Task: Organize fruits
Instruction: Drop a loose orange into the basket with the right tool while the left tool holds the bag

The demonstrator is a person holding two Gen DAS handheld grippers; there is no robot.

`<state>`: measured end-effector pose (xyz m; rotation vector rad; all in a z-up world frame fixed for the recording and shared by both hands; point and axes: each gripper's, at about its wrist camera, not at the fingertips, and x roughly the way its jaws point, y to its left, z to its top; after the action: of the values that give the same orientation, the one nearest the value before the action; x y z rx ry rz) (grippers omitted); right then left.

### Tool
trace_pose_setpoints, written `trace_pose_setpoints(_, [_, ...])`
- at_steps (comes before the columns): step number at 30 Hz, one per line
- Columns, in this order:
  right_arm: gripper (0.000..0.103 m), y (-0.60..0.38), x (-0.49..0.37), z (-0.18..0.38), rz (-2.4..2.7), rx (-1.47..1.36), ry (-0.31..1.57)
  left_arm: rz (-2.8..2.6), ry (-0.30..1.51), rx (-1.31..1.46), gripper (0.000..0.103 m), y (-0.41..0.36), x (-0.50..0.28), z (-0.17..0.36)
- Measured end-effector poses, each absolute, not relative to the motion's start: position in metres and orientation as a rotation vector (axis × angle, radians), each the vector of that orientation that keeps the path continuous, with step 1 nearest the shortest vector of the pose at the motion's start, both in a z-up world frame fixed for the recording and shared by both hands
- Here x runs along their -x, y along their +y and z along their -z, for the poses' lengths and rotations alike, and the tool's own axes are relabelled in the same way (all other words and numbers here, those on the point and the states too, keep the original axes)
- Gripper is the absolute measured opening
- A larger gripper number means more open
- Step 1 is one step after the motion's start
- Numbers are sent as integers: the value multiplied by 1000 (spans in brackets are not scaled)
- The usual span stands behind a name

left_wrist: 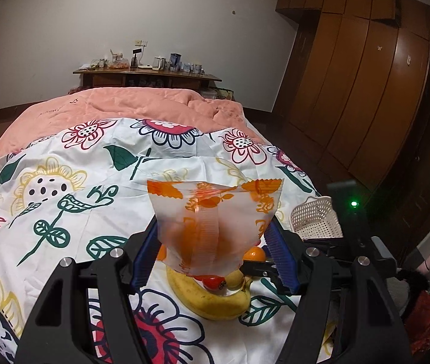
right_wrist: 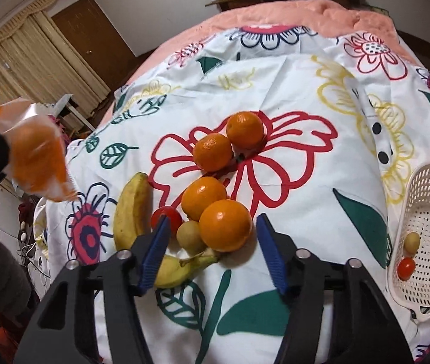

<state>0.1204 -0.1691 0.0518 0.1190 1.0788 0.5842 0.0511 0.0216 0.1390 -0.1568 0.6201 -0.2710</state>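
A flowered white sheet (left_wrist: pixel 72 188) covered the near part of the bed, over a pink quilt (left_wrist: pixel 130 103) that ran to the far end. Behind the bed stood a wooden sideboard (left_wrist: pixel 148 77), crowded with jars, a kettle (left_wrist: pixel 159 63) and small boxes, against a white wall (left_wrist: pixel 124 15). Tall wooden wardrobes (left_wrist: pixel 360 91) lined one side. Beige curtains (right_wrist: pixel 11 57) hung beside a brown door (right_wrist: pixel 93 30). Clutter lay on the floor, too blurred to name.
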Motion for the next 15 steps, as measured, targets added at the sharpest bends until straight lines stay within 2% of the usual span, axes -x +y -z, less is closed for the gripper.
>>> trace_pose_setpoints(10, [50,-159,-127,-44,-552,-76,1118,271,625,175,68,27,-50,-136])
trace_pose_setpoints(15, [39,-164,-129,-43,-533,-95,1115,271,627,174,68,26,-50,-136])
